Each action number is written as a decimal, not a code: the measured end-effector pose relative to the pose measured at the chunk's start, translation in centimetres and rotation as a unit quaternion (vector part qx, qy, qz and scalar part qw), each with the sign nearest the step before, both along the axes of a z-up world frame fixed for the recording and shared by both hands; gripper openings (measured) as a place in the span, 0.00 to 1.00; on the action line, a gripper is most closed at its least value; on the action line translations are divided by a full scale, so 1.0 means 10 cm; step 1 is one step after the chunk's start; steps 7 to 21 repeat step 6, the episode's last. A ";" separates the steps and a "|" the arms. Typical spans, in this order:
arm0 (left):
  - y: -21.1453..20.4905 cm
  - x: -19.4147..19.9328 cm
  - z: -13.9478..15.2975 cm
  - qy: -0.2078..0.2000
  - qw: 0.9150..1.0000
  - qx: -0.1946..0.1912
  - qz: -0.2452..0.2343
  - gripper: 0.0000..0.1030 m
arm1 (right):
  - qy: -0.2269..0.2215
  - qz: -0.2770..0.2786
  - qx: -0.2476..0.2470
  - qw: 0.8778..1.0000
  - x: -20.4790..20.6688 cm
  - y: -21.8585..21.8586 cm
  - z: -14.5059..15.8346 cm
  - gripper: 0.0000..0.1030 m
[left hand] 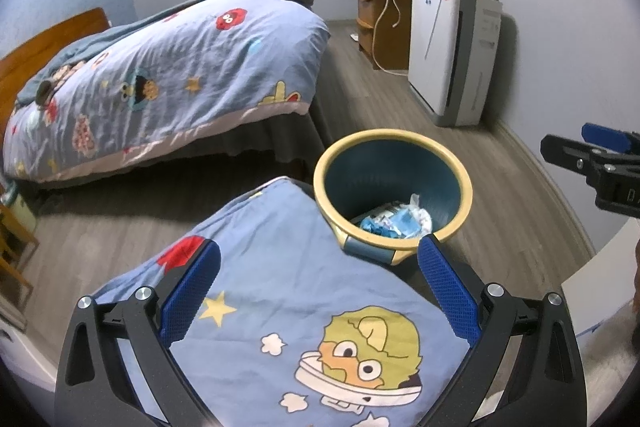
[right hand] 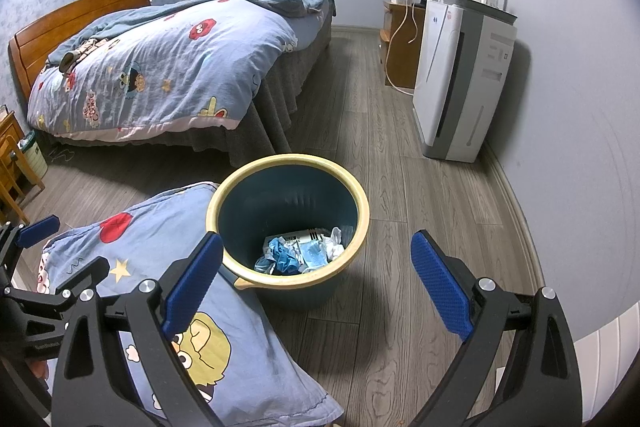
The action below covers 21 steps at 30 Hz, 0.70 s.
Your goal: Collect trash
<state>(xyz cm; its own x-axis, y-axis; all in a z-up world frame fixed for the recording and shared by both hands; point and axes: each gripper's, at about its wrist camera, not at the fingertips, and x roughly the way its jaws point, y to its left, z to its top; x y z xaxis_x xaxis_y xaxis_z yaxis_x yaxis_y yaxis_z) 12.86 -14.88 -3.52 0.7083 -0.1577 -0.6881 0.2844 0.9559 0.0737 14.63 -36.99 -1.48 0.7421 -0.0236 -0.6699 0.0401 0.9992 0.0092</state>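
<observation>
Your left gripper [left hand: 318, 291] is held out in front of you with its jaws spread wide, the two blue-padded fingers [left hand: 192, 293] well apart and nothing between them. Your right gripper [right hand: 316, 287] is posed the same way, jaws wide and empty, its blue pads [right hand: 440, 291] angled outward. The two grippers sit side by side: each camera catches the other's black frame and blue fingertip at the edge of its view. Neither touches anything.

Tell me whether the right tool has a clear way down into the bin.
Probably yes. The right tool is open just above the bin, its mouth uncovered; the pillow only touches the near-left rim.
</observation>
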 end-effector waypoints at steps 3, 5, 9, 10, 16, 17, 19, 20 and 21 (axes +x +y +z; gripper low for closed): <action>-0.03 0.02 0.02 -0.002 1.000 0.010 0.000 0.95 | 0.001 0.000 0.000 1.000 0.00 -0.01 0.00 0.90; -0.02 0.02 0.04 -0.003 1.000 0.013 0.003 0.95 | 0.003 -0.002 0.001 1.000 -0.01 -0.02 -0.03 0.90; -0.02 0.04 0.04 -0.002 1.000 0.012 0.004 0.95 | 0.004 -0.002 0.001 1.000 -0.02 -0.03 -0.04 0.90; -0.02 0.04 0.04 -0.002 1.000 0.012 0.004 0.95 | 0.004 -0.002 0.001 1.000 -0.02 -0.03 -0.04 0.90; -0.02 0.04 0.04 -0.002 1.000 0.012 0.004 0.95 | 0.004 -0.002 0.001 1.000 -0.02 -0.03 -0.04 0.90; -0.02 0.04 0.04 -0.002 1.000 0.012 0.004 0.95 | 0.004 -0.002 0.001 1.000 -0.02 -0.03 -0.04 0.90; -0.02 0.04 0.04 -0.002 1.000 0.012 0.004 0.95 | 0.004 -0.002 0.001 1.000 -0.02 -0.03 -0.04 0.90; -0.02 0.04 0.04 -0.002 1.000 0.012 0.004 0.95 | 0.004 -0.002 0.001 1.000 -0.02 -0.03 -0.04 0.90; -0.02 0.04 0.04 -0.002 1.000 0.012 0.004 0.95 | 0.004 -0.002 0.001 1.000 -0.02 -0.03 -0.04 0.90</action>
